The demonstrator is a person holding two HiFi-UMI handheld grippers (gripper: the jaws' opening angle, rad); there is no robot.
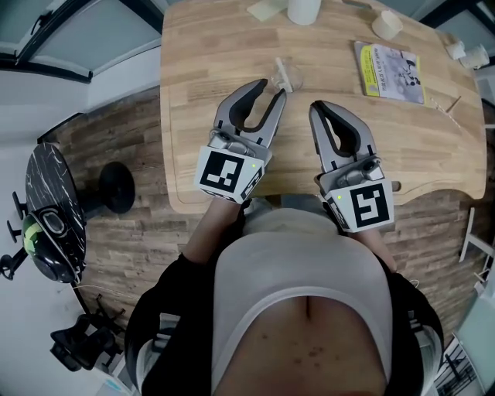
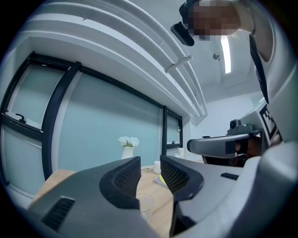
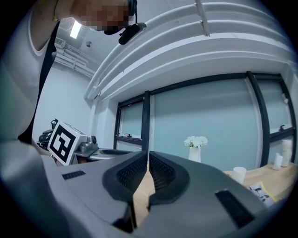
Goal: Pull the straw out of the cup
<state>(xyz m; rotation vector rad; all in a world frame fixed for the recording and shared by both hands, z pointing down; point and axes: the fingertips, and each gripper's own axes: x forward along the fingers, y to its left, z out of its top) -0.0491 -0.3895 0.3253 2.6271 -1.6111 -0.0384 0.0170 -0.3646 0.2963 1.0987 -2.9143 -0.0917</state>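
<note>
I counted two claws, one in each hand. The left gripper point(image 1: 271, 89) and the right gripper point(image 1: 321, 107) both lay low over the wooden table point(image 1: 209, 46), side by side and pointing away from the person holding them.

There was one clear cup point(image 1: 291, 76) on the table. One thin clear straw point(image 1: 279, 66) seemed to poke out of it, leaning up and to the left in the head view. It was see-through, so it was hard to be sure. I also counted one yellow booklet point(image 1: 390, 71), one small white cup point(image 1: 387, 25) and one white vase point(image 1: 304, 9) at the far edge. The vase held white flowers.

The left gripper's jaws stood a little apart, with nothing pinched between them. In the left gripper view the clear cup showed low in the gap, just past the tips. In the head view the cup sat just beyond the tip nearer the right gripper, very close, but I could not tell if it touched. The straw was just beyond that tip too.

The right gripper's jaws were closed together, with only a thin crack showing the wood below. It held nothing and was apart from the cup, nearer the person.
</note>
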